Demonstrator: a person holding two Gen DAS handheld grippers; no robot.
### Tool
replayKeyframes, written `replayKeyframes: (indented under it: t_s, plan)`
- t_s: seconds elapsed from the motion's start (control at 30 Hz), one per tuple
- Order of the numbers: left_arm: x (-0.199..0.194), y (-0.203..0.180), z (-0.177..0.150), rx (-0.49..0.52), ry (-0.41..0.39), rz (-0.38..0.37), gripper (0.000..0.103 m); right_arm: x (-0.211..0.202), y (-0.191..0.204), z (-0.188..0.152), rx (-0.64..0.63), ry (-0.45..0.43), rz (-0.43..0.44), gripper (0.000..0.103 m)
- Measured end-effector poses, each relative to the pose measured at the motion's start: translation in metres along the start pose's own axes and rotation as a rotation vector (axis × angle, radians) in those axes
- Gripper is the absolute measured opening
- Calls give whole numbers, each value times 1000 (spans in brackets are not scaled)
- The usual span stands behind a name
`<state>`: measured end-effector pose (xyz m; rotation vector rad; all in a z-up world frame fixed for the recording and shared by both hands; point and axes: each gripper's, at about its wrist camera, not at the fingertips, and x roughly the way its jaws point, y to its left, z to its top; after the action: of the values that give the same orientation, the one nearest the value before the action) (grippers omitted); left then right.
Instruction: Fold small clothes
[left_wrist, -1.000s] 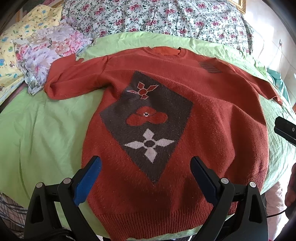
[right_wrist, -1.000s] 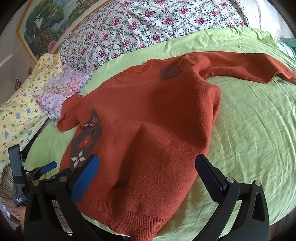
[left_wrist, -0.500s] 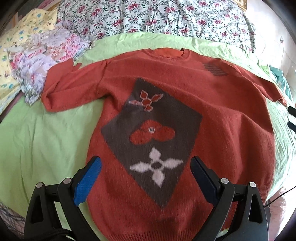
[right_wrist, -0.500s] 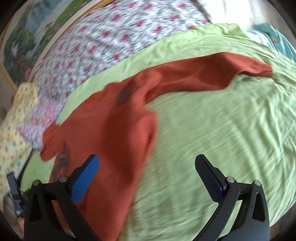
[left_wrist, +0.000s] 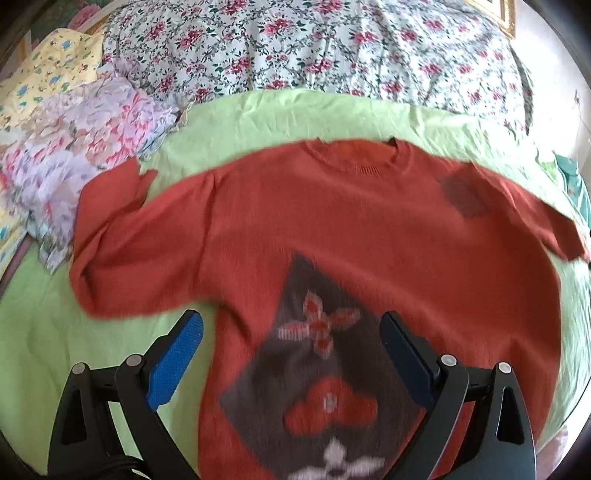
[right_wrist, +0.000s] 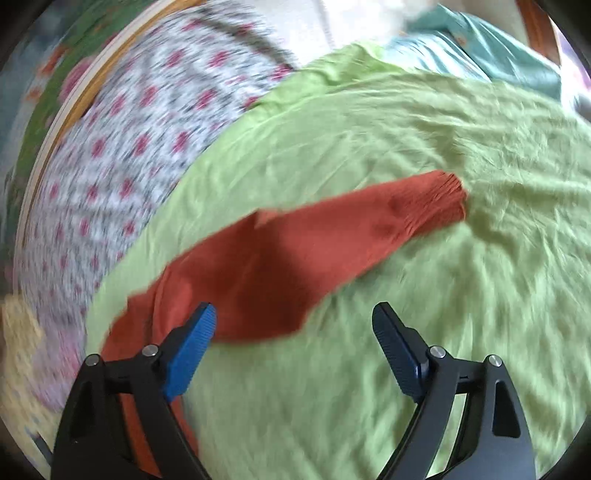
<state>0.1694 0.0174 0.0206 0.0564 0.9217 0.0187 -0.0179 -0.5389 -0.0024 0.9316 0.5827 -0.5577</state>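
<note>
A rust-orange sweater (left_wrist: 332, 229) with a dark diamond panel of flower motifs lies flat, front up, on the light green sheet (left_wrist: 48, 332). Both sleeves are spread sideways. My left gripper (left_wrist: 291, 332) hovers open above the sweater's chest, near the armpit of the left-hand sleeve, with nothing between its blue pads. In the right wrist view the sweater's other sleeve (right_wrist: 314, 251) stretches across the green sheet (right_wrist: 480, 314) to its ribbed cuff (right_wrist: 439, 203). My right gripper (right_wrist: 293, 325) is above the sleeve's lower edge; its jaws are closing, wide apart, holding nothing.
A pile of pastel floral clothes (left_wrist: 74, 147) sits left of the sweater, touching the left cuff. A flowered quilt (left_wrist: 314, 48) lies behind the collar and a yellow printed pillow (left_wrist: 40, 74) at far left. Teal cloth (right_wrist: 498, 51) lies beyond the sheet's far edge.
Both grippers moved up along the sweater toward the collar and sleeves. The right gripper swung from the sweater's body out to the right sleeve and its jaws narrowed slightly.
</note>
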Motion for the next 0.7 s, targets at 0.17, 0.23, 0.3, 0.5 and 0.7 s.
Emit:
replayKeyframes:
  t_s: [0.17,0.23,0.3,0.5,0.7]
  plan:
    - [29,1,33,-22,24,-16,97,28,-36,29,190,-3,-8,65]
    - [42,1,38,-35,39,-31,97,30,-40,34,211,-19,-19,32]
    - [55,1,38,-40,61,-41,97,28,-35,39,198,-56,3,12]
    - [77,9,24,-56,114,-72,97,16,44,33,-33,-105,120,5]
    - [75,14,14,-70,116,-107,97,31,153,-1,-236,-12,297,5]
